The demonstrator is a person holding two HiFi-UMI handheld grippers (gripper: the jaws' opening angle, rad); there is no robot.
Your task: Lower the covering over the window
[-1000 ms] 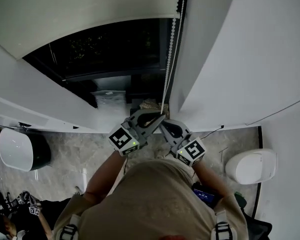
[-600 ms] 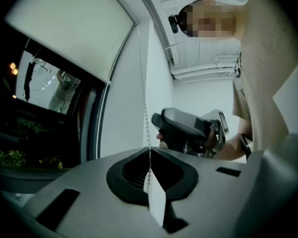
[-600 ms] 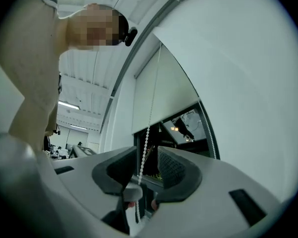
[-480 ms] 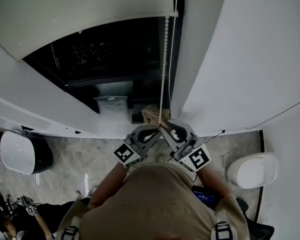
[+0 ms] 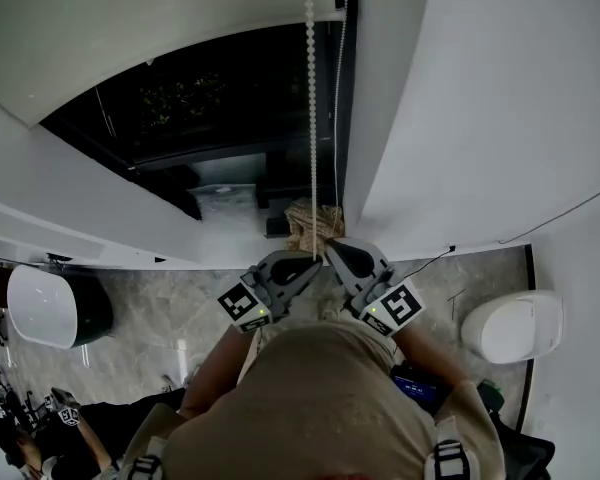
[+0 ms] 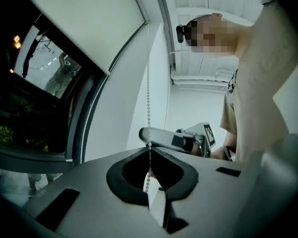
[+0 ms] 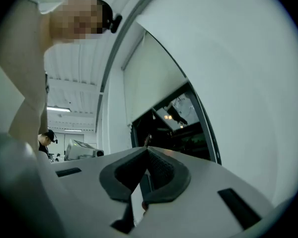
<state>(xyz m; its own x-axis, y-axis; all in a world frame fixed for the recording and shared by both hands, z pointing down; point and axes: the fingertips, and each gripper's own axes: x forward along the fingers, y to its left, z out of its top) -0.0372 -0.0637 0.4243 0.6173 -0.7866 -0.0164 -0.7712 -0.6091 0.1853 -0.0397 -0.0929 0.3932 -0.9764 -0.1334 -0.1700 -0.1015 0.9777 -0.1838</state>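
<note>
Person at the window, a gripper in each hand, both raised level to the white beaded pull chain [image 5: 311, 118] that hangs beside the right frame. Left gripper [image 6: 150, 150]: jaws clamped on the chain, beads running straight up out of the pads. Right gripper [image 7: 147, 150]: jaws have just been closing and now sit together. Its tip lies against the chain just above the left one, but whether a bead is caught between its pads I cannot tell. White fabric roller blind [image 5: 130, 18] hangs with its bottom edge high. Most of the dark window glass [image 5: 210, 98] below it is uncovered. Plain white wall [image 5: 500, 98] to the right.
</note>
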